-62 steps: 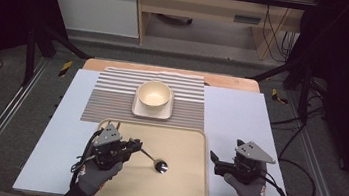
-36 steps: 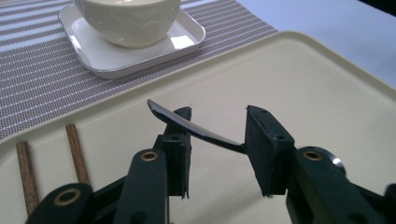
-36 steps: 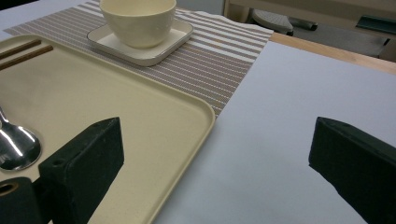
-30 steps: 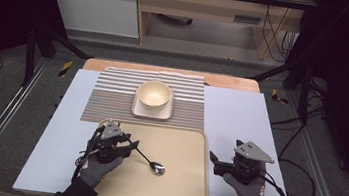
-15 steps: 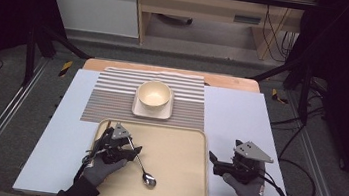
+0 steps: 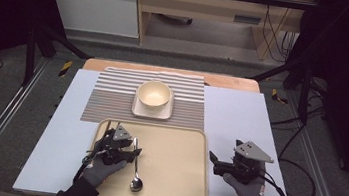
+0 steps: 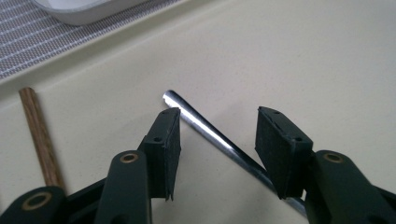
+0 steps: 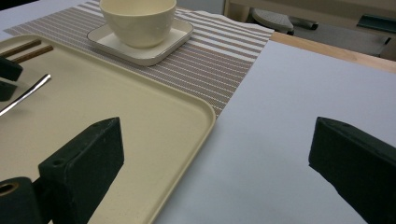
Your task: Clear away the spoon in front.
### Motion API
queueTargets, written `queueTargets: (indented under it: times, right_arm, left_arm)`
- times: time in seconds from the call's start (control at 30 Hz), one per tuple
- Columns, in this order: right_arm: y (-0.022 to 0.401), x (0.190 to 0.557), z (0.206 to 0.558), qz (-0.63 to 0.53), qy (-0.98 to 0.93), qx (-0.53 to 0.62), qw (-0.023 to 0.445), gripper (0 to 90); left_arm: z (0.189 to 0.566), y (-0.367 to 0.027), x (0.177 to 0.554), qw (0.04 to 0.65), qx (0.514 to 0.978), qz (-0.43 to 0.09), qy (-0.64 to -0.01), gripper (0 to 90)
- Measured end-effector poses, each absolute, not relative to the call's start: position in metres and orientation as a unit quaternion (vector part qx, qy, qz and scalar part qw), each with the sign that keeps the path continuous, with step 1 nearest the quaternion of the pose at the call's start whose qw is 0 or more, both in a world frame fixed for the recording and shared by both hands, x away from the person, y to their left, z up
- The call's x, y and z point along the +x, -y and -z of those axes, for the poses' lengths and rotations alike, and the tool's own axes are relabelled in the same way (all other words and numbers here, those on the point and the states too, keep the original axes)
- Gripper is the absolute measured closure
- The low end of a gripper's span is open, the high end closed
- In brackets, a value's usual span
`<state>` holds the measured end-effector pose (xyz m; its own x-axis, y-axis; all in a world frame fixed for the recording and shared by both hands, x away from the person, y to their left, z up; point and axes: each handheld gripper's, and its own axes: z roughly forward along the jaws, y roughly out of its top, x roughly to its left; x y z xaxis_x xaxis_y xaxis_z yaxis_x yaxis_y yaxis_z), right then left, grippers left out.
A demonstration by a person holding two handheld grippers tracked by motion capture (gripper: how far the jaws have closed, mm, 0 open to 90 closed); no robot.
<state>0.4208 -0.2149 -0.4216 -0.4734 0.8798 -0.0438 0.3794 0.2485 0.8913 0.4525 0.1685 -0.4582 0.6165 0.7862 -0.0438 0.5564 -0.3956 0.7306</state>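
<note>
Spoon lies flat on the beige tray, over on the tray's left half, bowl end toward the person and handle pointing away toward the striped mat. In the left gripper view the shiny handle runs diagonally between the two black pads, and there's a visible gap on both sides of it, so nothing is squeezing it. The left hand-held gripper sits low over that handle with its jaws spread partway; they've just been closing a bit, handle between them but not pinched. Gloved left hand comes in from the bottom edge behind it.

Just left of the spoon handle there's a pair of brown chopsticks lying on the tray too, near its left rim, apart from the spoon.

Right hand-held gripper rests on the pale surface just off the tray's right edge, jaws spread wide with nothing between them. You can see that nicely in the right gripper view, where the two pads stand far apart with tray corner and bare surface in the gap.

Further back, a cream bowl sits upright on a small square dish, which is on the striped mat just beyond the tray. Well apart from both grippers.
</note>
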Motion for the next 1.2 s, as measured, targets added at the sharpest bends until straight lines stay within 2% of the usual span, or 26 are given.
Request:
queueTargets:
  times: [0.13, 0.17, 0.2, 0.3, 0.43, 0.77, 1.2]
  right_arm:
    - [0.216, 0.420, 0.420, -0.441, -0.736, 0.427, 0.286, 3.5]
    - [0.216, 0.420, 0.420, -0.443, -0.735, 0.427, 0.286, 3.5]
    - [0.216, 0.420, 0.420, -0.442, -0.734, 0.427, 0.287, 3.5]
    - [0.216, 0.420, 0.420, -0.441, -0.735, 0.428, 0.287, 3.5]
    - [0.216, 0.419, 0.420, -0.440, -0.735, 0.427, 0.288, 3.5]
    - [0.215, 0.419, 0.421, -0.437, -0.737, 0.426, 0.289, 3.5]
    - [0.215, 0.419, 0.421, -0.437, -0.737, 0.427, 0.289, 3.5]
  left_arm:
    - [0.443, -0.174, 0.444, 0.398, 0.810, -0.156, -0.402, 61.2]
    - [0.440, -0.174, 0.441, 0.403, 0.809, -0.154, -0.399, 61.2]
    - [0.439, -0.173, 0.438, 0.407, 0.809, -0.154, -0.395, 65.8]
    - [0.443, -0.164, 0.430, 0.400, 0.823, -0.138, -0.378, 79.6]
    - [0.452, -0.152, 0.423, 0.381, 0.841, -0.126, -0.362, 88.4]
    - [0.468, -0.141, 0.416, 0.344, 0.868, -0.100, -0.344, 89.3]
    - [0.467, -0.153, 0.403, 0.330, 0.879, -0.106, -0.327, 89.4]
